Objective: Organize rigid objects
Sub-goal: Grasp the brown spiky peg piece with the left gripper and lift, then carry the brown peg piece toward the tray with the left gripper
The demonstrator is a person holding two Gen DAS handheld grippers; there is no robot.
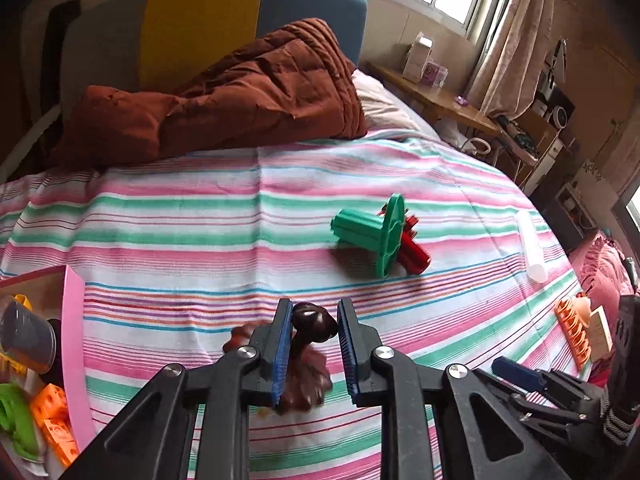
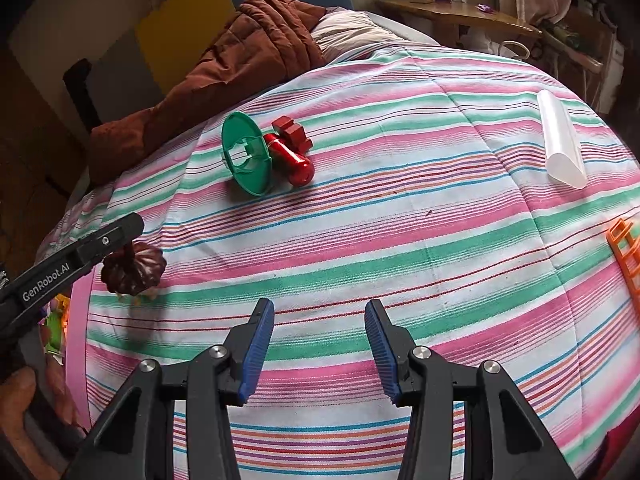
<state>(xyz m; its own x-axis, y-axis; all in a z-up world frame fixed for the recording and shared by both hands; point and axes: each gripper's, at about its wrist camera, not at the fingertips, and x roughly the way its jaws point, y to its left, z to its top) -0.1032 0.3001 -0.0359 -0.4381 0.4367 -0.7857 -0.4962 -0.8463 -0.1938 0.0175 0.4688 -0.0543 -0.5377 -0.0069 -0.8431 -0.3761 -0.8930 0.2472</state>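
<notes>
Left wrist view: the left gripper [image 1: 312, 354] has its blue pads squeezed on a dark brown shiny toy w/ a round knob top and a frilly skirt-like base [image 1: 308, 364]. The knob sits between the pads and the base hangs below, a bit blurry. So this claw is narrow and holding the brown toy. It hangs just above the striped pink, green and white bed sheet [image 1: 200, 216]. Left of the brown toy is a pink-edged box [image 1: 74, 344] w/ small toys inside: an orange block [image 1: 52, 408] and a green piece [image 1: 16, 420]. Farther up the sheet from the brown toy lie a green plastic spool w/ a wide round disc [image 1: 372, 236] and a red plastic peg piece [image 1: 414, 250] touching it.

Right wrist view: the right gripper [image 2: 320, 344] is open wide w/ nothing in it, only sheet between the pads. To its left the brown toy hangs from the other claw, its base just off the sheet. Far right of the brown toy lie a white half-round tube [image 2: 560, 144] and an orange plastic ladder-like rack [image 2: 626, 260].

The step looks like carrying the brown toy to the box. Best to keep the squeeze firm, since the grip is only on the knob and stem. Lift it clear of the box edge, bring it over a free spot, then let go low so it doesn't bounce out.
</notes>
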